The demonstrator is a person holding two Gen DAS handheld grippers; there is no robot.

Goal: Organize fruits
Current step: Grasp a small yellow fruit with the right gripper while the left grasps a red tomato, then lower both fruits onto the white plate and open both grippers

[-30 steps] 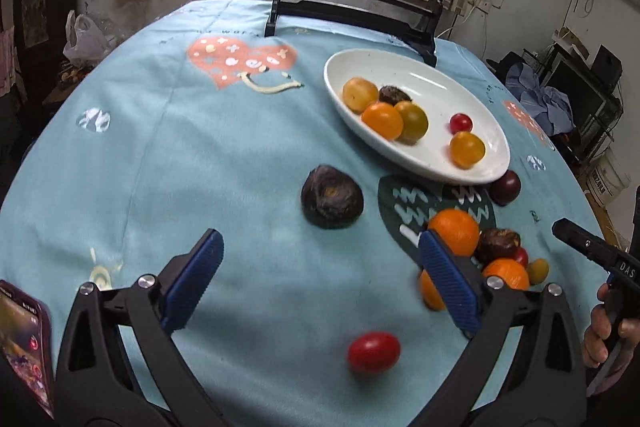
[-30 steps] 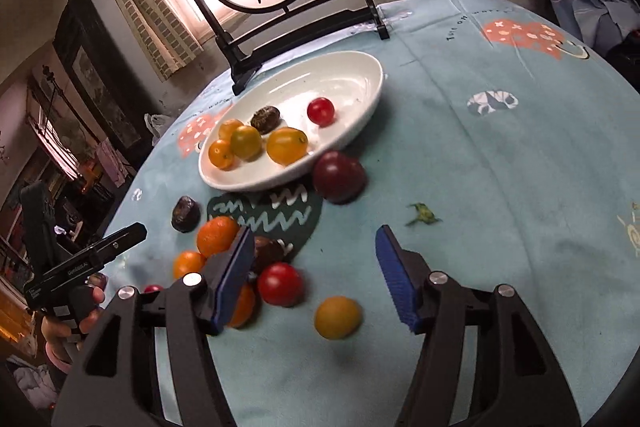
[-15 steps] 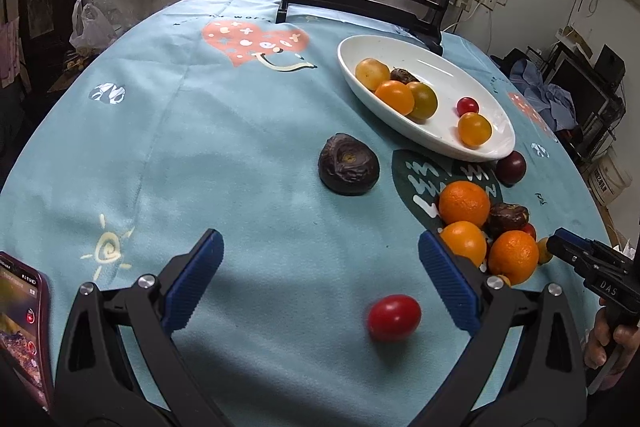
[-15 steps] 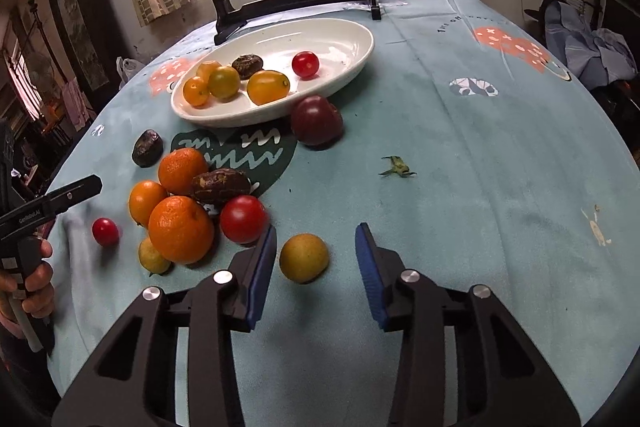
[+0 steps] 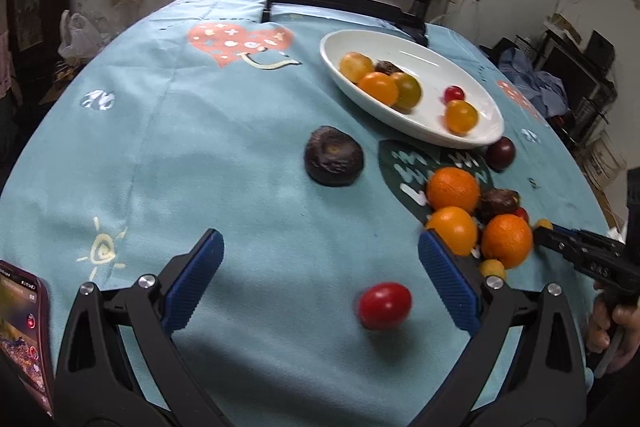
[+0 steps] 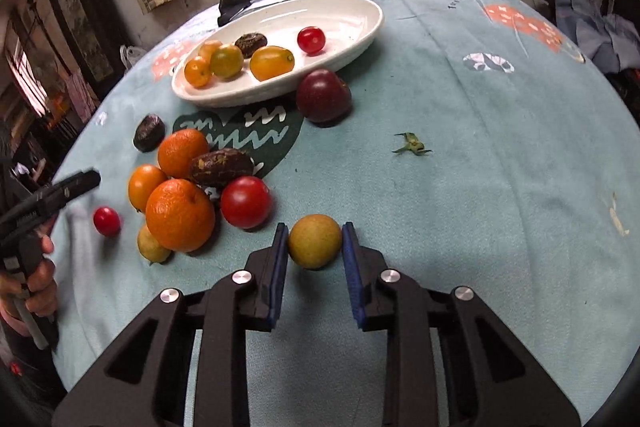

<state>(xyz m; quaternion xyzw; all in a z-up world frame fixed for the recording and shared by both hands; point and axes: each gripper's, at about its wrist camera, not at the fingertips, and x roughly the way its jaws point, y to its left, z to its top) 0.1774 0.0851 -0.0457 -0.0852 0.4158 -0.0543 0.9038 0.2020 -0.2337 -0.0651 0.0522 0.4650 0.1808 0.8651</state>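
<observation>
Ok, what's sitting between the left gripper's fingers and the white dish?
In the left wrist view: a small red tomato nearest the open left gripper, then a dark wrinkled fruit, then bare cloth up to the dish.

My right claw (image 6: 315, 242) angled down toward desk, blue-padded jaws just closed, pads pressing both sides of small round yellow-brown fruit (image 6: 315, 241). My left claw (image 5: 320, 283) also tilted down, jaws spread wide, nothing between pads. My left hand (image 6: 38, 281) wraps its black handle.
</observation>
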